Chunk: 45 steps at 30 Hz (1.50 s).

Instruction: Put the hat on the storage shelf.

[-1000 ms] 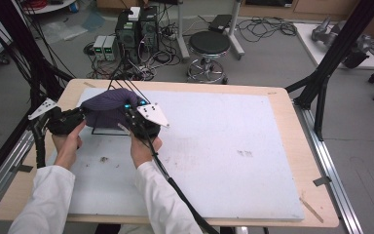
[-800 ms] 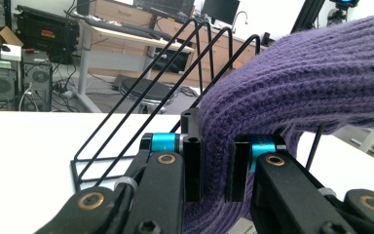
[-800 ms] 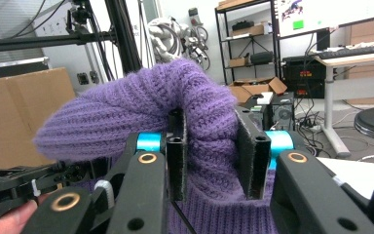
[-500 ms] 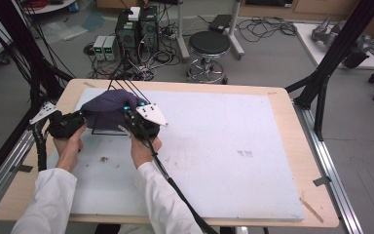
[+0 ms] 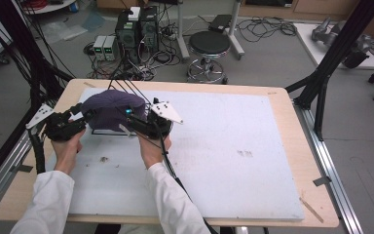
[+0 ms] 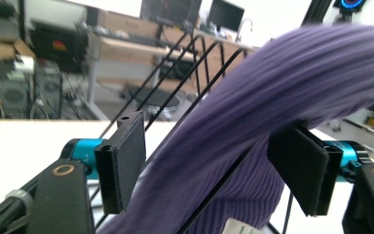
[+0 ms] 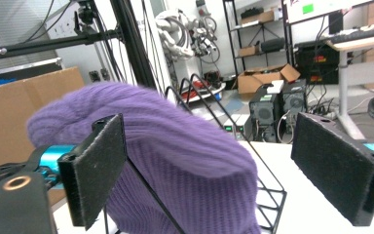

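Observation:
A purple knitted hat (image 5: pixel 111 108) is draped over a black wire rack (image 5: pixel 102 131) at the far left of the table. My left gripper (image 5: pixel 81 117) is at the hat's left side and stands open. In the left gripper view the knit (image 6: pixel 282 97) and the rack's wires run between the spread jaws of my left gripper (image 6: pixel 214 165). My right gripper (image 5: pixel 129 123) is at the hat's right side, also open. In the right gripper view the hat (image 7: pixel 175 161) bulges behind the left pad (image 7: pixel 100 165), and the right pad is well away from it.
A white board (image 5: pixel 233 161) covers the wooden table (image 5: pixel 292 112). Black frame poles (image 5: pixel 24 53) rise at the left and another (image 5: pixel 336 53) at the right. On the floor behind the table are a stool (image 5: pixel 209 46), computer towers (image 5: pixel 136 24) and cables.
Both hands have shifted only slightly beside the hat. The hat stays over the rack.

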Each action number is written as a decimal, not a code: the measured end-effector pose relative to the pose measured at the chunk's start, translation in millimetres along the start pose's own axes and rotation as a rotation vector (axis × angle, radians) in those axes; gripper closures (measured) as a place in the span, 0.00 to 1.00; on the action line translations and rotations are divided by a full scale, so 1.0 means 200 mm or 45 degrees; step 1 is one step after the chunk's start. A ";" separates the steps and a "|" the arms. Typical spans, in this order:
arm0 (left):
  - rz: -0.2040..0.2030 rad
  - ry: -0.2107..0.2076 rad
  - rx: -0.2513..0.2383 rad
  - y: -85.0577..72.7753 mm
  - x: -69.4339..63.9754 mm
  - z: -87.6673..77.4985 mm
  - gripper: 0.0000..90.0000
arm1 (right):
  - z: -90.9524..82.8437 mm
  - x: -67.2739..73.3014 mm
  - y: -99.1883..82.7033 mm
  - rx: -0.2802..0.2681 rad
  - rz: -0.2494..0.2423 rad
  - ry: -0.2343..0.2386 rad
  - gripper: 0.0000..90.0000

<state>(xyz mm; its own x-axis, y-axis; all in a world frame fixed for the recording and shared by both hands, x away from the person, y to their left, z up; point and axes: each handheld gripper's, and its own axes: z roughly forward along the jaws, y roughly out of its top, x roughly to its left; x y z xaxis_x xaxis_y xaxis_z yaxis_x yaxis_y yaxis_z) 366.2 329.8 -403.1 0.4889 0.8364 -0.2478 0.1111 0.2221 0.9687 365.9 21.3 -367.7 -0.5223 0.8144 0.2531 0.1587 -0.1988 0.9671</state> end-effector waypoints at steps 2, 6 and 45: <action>0.006 0.018 -0.013 -0.01 -0.01 -0.02 0.31 | -0.02 -0.01 0.01 -0.016 -0.004 0.006 0.13; 0.019 0.053 -0.037 -0.02 -0.02 -0.07 0.27 | -0.05 -0.03 0.03 -0.029 -0.025 0.003 0.13; 0.184 0.126 -0.132 0.10 -0.35 -0.22 0.20 | -1.01 -0.78 0.35 -0.037 -0.270 -0.468 0.13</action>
<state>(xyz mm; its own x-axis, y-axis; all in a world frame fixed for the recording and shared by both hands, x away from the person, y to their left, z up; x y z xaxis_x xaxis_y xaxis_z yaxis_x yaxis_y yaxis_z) 296.3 298.1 -366.5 0.4054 0.9073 -0.1118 -0.0463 0.1425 0.9887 288.6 -230.4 -334.5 -0.2066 0.9780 0.0279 0.0538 -0.0171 0.9984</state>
